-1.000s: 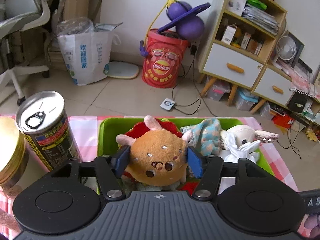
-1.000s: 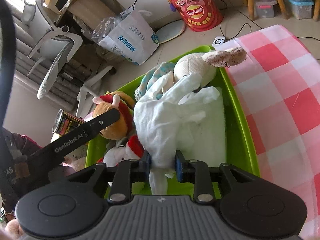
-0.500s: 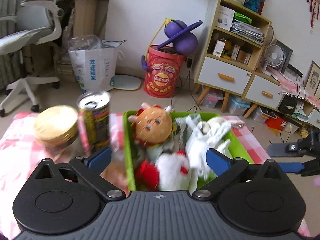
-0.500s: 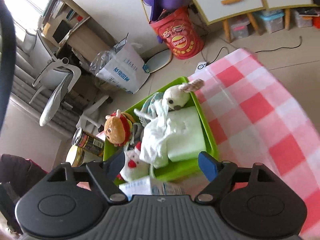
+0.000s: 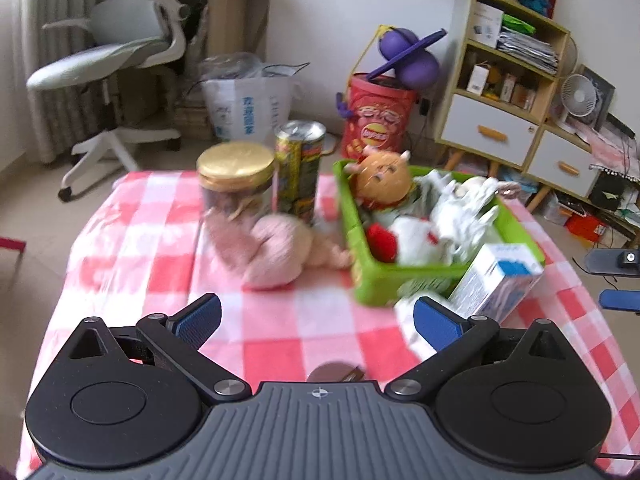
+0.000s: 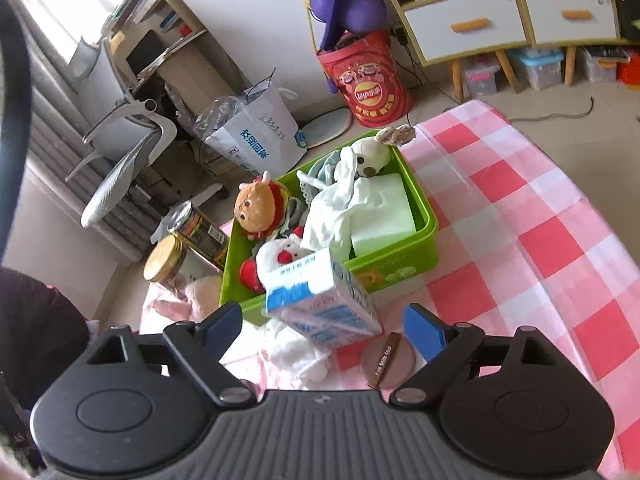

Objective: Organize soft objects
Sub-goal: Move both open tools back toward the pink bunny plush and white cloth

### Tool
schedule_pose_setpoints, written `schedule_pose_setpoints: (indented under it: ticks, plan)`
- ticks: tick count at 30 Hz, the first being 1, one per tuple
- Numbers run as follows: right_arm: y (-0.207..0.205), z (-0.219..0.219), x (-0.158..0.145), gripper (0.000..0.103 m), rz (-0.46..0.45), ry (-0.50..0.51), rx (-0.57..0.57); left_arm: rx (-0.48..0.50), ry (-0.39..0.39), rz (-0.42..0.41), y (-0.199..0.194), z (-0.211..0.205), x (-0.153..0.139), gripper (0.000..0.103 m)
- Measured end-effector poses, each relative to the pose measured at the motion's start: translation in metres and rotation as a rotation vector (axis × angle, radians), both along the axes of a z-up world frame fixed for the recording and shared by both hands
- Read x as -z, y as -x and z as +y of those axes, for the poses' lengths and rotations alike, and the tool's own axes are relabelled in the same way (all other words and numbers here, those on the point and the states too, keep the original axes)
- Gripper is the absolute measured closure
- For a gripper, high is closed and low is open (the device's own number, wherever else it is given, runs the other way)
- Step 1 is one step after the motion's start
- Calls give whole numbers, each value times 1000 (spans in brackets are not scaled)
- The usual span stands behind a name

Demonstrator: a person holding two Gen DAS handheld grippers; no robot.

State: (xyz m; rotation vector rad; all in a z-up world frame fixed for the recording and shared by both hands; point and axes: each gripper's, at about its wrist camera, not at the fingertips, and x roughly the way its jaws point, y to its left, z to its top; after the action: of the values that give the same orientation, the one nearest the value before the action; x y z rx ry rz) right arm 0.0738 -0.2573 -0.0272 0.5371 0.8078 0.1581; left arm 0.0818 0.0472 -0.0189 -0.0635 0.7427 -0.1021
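A green bin (image 5: 404,276) (image 6: 430,222) on the pink checked table holds an orange plush (image 5: 384,178) (image 6: 250,206), a white and red plush (image 6: 280,256), a white cloth (image 6: 336,208), a white bunny (image 6: 370,154) and a pale green block (image 6: 382,218). A pink plush (image 5: 276,250) lies on the table left of the bin. A white cloth (image 6: 296,350) lies in front of it. My left gripper (image 5: 318,322) is open and empty, pulled back over the table. My right gripper (image 6: 322,326) is open and empty, above a blue and white carton (image 6: 320,304).
A gold-lidded jar (image 5: 236,180) and a tall can (image 5: 300,168) stand left of the bin. A brown round lid (image 6: 390,360) lies near my right gripper. The carton (image 5: 496,284) leans on the bin's front. A chair, bags and a shelf stand beyond the table.
Both grippers have opened, let go of the orange plush and the white cloth in the bin, and pulled back and up from the bin.
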Motion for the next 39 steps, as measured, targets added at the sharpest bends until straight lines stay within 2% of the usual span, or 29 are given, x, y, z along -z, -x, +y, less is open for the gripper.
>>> schedule_pose_setpoints:
  ticks: [9,16,23,26,29,34,37,39]
  plan:
    - [7,38,27,38,-26,132,-116,-51,-27,1,4,29,31,5]
    - [11,81,37,38,-106,193,-246,-90,37,-2,1,47,40,5]
    - [15,107,46,39,-198,239,-324,-95,29,-32,0,59,53,5]
    - [12,115,50,44,-223,260,-342,-98,39,-35,-4,64,60,5]
    - [5,127,53,54,-244,301,-354,-108,88,-49,-14,68,68,5]
    - [-8,151,59,66,-268,469,-351,-121,145,-46,-46,71,80,8]
    - [-14,161,70,68,-261,567,-376,-103,200,-54,-63,70,83,9]
    - [-17,167,78,69,-261,650,-389,-81,208,-60,-71,65,85,10]
